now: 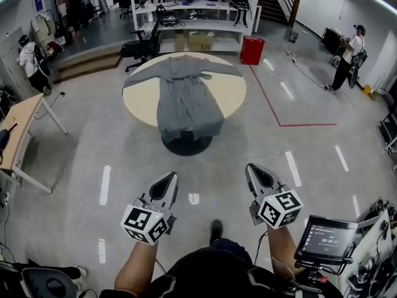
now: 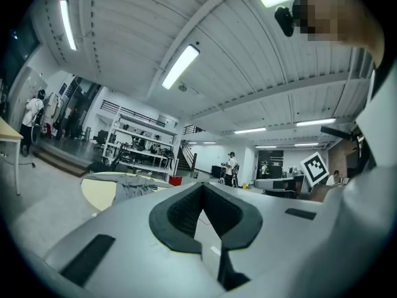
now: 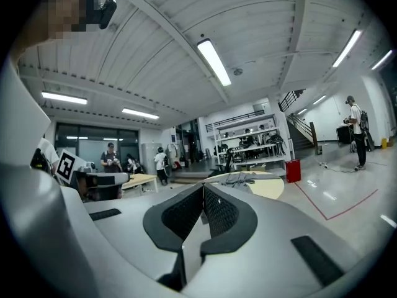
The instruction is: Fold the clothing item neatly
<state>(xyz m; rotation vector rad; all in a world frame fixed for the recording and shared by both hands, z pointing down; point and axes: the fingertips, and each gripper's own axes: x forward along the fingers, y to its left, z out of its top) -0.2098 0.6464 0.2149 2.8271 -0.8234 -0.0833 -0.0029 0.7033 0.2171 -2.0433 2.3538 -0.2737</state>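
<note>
A grey long-sleeved robe (image 1: 183, 93) lies spread flat on a round cream table (image 1: 232, 95), its hem hanging over the near edge. The same robe (image 2: 131, 188) shows far off in the left gripper view and, smaller, in the right gripper view as a grey heap (image 3: 239, 179). My left gripper (image 1: 169, 180) and right gripper (image 1: 253, 169) hang side by side well short of the table, over the floor. Both point level toward it. Each has its jaws shut with nothing between them.
A red bin (image 1: 252, 49) stands behind the table, with black office chairs (image 1: 141, 46) and white shelving (image 1: 192, 5). A wooden desk (image 1: 17, 135) sits at left. Red tape (image 1: 291, 124) marks the floor. People stand at far left (image 1: 30, 59) and far right (image 1: 347, 56).
</note>
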